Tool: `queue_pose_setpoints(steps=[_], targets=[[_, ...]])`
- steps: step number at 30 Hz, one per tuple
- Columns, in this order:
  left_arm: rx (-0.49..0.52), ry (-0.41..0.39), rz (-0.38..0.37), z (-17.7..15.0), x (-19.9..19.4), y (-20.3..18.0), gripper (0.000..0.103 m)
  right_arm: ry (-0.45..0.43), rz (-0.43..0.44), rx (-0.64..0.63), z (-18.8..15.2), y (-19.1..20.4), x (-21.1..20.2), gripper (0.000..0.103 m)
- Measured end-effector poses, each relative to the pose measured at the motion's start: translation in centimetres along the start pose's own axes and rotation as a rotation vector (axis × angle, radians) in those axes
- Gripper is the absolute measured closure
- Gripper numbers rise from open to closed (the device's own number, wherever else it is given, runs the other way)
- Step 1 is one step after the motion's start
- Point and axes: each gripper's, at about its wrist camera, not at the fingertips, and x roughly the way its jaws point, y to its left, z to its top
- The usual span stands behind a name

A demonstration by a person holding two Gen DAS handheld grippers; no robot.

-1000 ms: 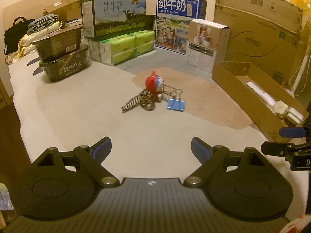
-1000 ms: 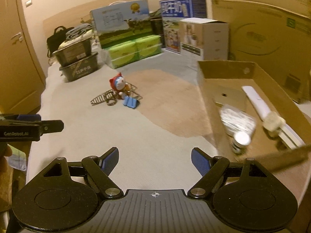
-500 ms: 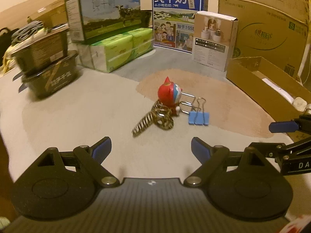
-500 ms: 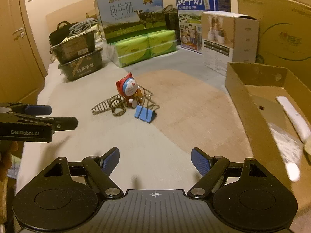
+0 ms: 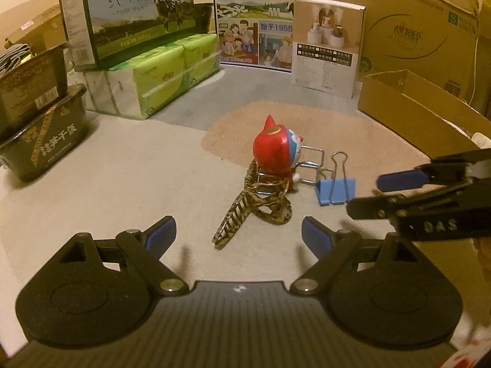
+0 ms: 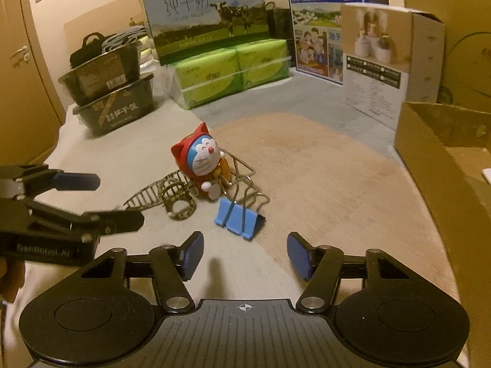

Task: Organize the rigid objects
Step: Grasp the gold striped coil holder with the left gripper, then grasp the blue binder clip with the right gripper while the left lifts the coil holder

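Note:
A small pile lies on the mat: a red-hooded Doraemon figure (image 5: 274,150) (image 6: 201,161), a leopard-print hair claw (image 5: 245,211) (image 6: 167,194), a blue binder clip (image 5: 336,190) (image 6: 237,217) and a wire clip behind the figure. My left gripper (image 5: 238,236) is open and empty, just short of the hair claw. My right gripper (image 6: 245,254) is open and empty, just short of the blue binder clip. Each gripper shows from the side in the other's view, the right one (image 5: 383,193) and the left one (image 6: 116,201).
An open cardboard box (image 5: 411,107) (image 6: 429,159) stands at the right. Milk cartons (image 5: 129,15), green tissue packs (image 5: 159,79), a white product box (image 5: 325,52) and stacked dark tubs (image 5: 40,135) line the back and left. A door (image 6: 18,76) is far left.
Both grippers have moved forward and closer to the pile, which now looks much larger. The right gripper turned left, away from the cardboard box. Both stay open.

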Motion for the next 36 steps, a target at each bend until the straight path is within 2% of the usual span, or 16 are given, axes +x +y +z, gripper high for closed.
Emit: queue_pose_setpoints(steps=[6,9,15,18,22,25,26,27,29,33,34,35,36], targets=[[-0.011,-0.009,-0.019,-0.4,0.9,0.9,0.016,-0.001,-0.021,0.066,0.6,-0.1,2.3,0.055],[-0.035,-0.017,-0.032,-0.6,1.1,1.2,0.016,-0.013,-0.038,0.079,1.0,0.5,2.9,0.055],[-0.046,-0.028,-0.042,-0.7,1.3,1.1,0.016,-0.014,-0.073,-0.044,1.0,1.7,3.6,0.057],[-0.043,-0.037,-0.054,-0.4,1.5,0.9,0.016,-0.006,-0.059,-0.092,0.6,1.1,2.9,0.058],[-0.034,-0.040,-0.068,0.3,2.3,0.3,0.016,0.031,0.015,-0.191,-0.4,-0.1,1.4,0.058],[-0.035,-0.035,-0.067,0.6,3.1,0.0,0.016,0.028,-0.020,-0.229,-1.2,-1.2,0.2,0.057],[-0.037,-0.033,-0.067,0.7,3.3,-0.1,0.017,0.025,-0.043,-0.213,-1.4,-1.6,0.0,0.054],[-0.039,-0.034,-0.067,0.8,3.6,-0.3,0.019,0.023,-0.063,-0.190,-1.6,-2.0,-0.3,0.047],[-0.042,-0.035,-0.066,1.0,4.1,-0.6,0.026,0.017,-0.086,-0.134,-2.1,-2.5,-0.6,0.044],[-0.037,-0.032,-0.059,1.2,4.6,-1.1,0.051,-0.011,-0.087,-0.094,-2.5,-2.3,-1.2,0.044],[-0.034,-0.032,-0.057,1.2,4.6,-1.2,0.055,-0.015,-0.082,-0.087,-2.5,-2.3,-1.2,0.044],[-0.033,-0.030,-0.052,1.1,4.5,-1.3,0.064,-0.018,-0.079,-0.084,-2.4,-2.2,-1.1,0.044],[-0.037,-0.026,-0.052,1.0,4.4,-1.3,0.065,-0.018,-0.076,-0.082,-2.3,-2.0,-0.9,0.044]])
